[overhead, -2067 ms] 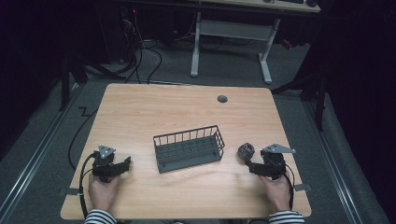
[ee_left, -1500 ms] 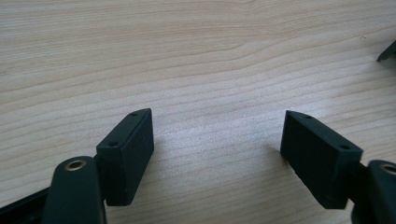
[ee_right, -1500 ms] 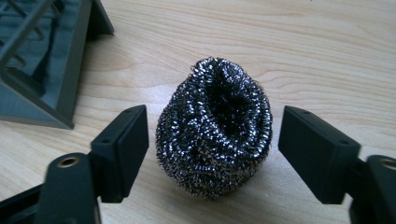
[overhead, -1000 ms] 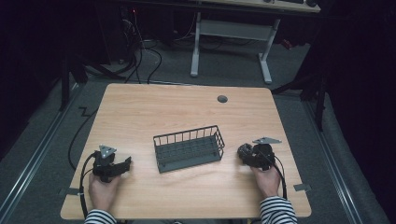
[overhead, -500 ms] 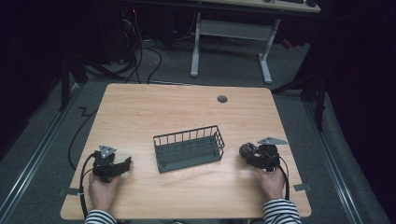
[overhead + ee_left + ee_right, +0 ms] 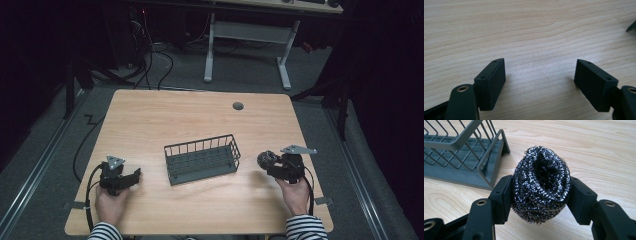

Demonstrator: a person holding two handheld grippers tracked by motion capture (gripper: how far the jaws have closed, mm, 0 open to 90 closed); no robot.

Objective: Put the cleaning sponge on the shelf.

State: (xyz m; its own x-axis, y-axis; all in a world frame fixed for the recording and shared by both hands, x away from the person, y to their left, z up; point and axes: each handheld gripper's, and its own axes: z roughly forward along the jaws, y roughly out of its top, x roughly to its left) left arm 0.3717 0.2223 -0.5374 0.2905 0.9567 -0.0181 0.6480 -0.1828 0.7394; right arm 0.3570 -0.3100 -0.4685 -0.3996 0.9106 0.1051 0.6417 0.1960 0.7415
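The right gripper (image 6: 540, 195) squeezes a steel scourer (image 6: 541, 187), ready for the basket (image 6: 202, 160) at its nine o'clock; the left gripper (image 6: 540, 82) rests with jaws apart, nothing between them.

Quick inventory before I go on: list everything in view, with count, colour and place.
steel scourer: one, silvery dark, squeezed between the right gripper's pads, right of the basket
wire basket: one, dark grey, table centre
table: one, light wood
grommet: one, grey, far edge of the table
desk frame: one, white, on the floor beyond
left gripper: one, black, jaws apart over bare wood
right gripper: one, black, shut on the scourer
sleeves: two, striped, near edge
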